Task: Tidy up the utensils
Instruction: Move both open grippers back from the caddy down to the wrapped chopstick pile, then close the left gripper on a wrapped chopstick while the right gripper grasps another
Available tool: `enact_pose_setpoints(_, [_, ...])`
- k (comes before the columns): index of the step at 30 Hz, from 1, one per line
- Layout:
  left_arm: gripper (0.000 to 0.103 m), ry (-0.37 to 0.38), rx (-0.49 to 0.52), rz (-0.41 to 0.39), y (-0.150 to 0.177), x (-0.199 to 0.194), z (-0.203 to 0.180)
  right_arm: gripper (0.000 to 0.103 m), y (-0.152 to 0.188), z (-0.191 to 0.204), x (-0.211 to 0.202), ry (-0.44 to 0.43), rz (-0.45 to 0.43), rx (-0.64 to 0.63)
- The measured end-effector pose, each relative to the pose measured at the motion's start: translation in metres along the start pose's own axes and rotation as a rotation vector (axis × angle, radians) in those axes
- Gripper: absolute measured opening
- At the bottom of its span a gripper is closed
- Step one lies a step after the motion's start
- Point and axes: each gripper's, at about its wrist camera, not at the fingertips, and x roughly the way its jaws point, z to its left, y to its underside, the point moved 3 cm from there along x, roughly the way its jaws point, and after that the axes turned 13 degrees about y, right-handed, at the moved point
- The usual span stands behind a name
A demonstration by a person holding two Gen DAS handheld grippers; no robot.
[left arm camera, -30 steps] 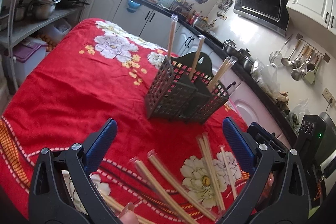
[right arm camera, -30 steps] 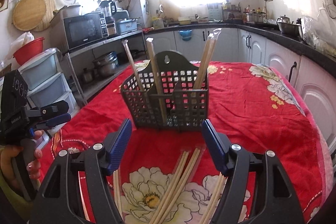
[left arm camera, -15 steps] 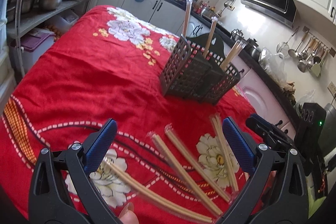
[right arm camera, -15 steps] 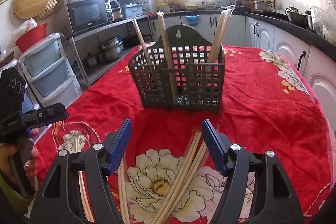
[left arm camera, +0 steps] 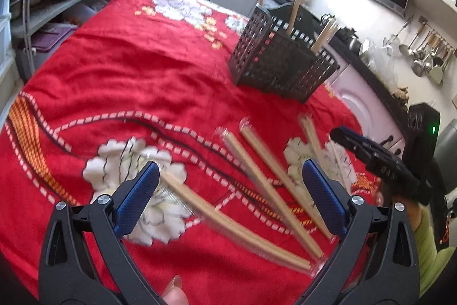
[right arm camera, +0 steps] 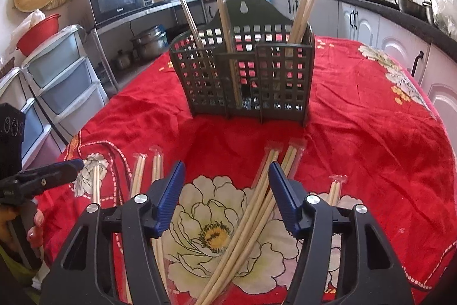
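Wrapped chopstick pairs point(right arm camera: 257, 207) lying flat near counter point(right arm camera: 371, 133) front edge, long axis toward basket point(right arm camera: 242, 76) at centre. Right hand-held gripper point(right arm camera: 225, 179) directly above them, jaws closing, nothing clamped. Left hand-held gripper point(left arm camera: 228, 182) spread wide, empty, over crosswise pairs point(left arm camera: 228, 219).

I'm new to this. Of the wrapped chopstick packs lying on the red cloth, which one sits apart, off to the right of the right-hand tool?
The lone pack just outside the right gripper's right finger; the others cross between the fingers or lie to their left.
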Motion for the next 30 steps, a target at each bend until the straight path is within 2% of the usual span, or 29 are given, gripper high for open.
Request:
enact_pose_setpoints(6, [0.092, 0.013, -0.037, 0.043, 0.017, -0.003, 0.006, 0.052, 0.004, -0.004, 0.022, 0.004, 0.080, 0.005])
enact_pose_setpoints(9, [0.081, 0.028, -0.070, 0.057, 0.021, -0.003, 0.011, 0.051, 0.004, -0.006, 0.031, 0.002, 0.109, 0.008])
enact_pose_setpoints(14, [0.072, 0.038, -0.123, 0.079, 0.021, 0.009, 0.019, 0.050, 0.000, -0.009, 0.045, -0.006, 0.139, 0.017])
enact_pose_setpoints(19, [0.071, 0.038, -0.142, 0.077, 0.011, 0.017, 0.026, 0.050, -0.003, -0.012, 0.052, -0.009, 0.159, 0.021])
enact_pose_setpoints(23, [0.065, 0.021, -0.143, 0.066, 0.005, 0.023, 0.030, 0.050, -0.008, -0.014, 0.059, -0.002, 0.179, 0.019])
enact_pose_setpoints(25, [0.060, 0.008, -0.138, 0.064, 0.001, 0.026, 0.032, 0.050, -0.011, -0.014, 0.062, 0.006, 0.185, 0.017])
enact_pose_setpoints(30, [0.038, -0.033, -0.139, 0.065, -0.009, 0.033, 0.042, 0.048, -0.019, -0.016, 0.074, 0.036, 0.212, 0.002])
